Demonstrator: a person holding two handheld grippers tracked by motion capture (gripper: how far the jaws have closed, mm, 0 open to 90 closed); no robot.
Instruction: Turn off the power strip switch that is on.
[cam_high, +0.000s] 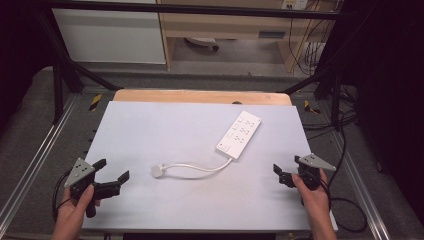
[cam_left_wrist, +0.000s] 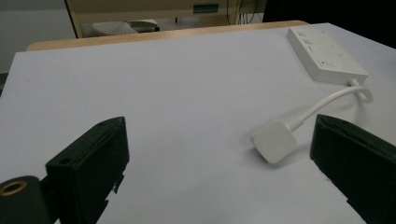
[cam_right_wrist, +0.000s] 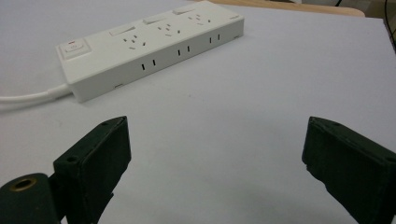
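With both my left gripper (cam_high: 111, 175) and right gripper (cam_high: 285, 171) spread wide and empty at the near corners, the power strip (cam_high: 239, 134) lies untouched mid-table toward the far right, so I judge nothing has begun.

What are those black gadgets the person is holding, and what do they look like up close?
They are two handheld grippers. The left gripper and right gripper are black, each with two blocky jaws, a grey three-cornered plate on top and a black cable trailing off. A brass-coloured ring shows by one jaw. No sleeves are visible on the forearms.

Even overhead light, soft shadows, slight blur
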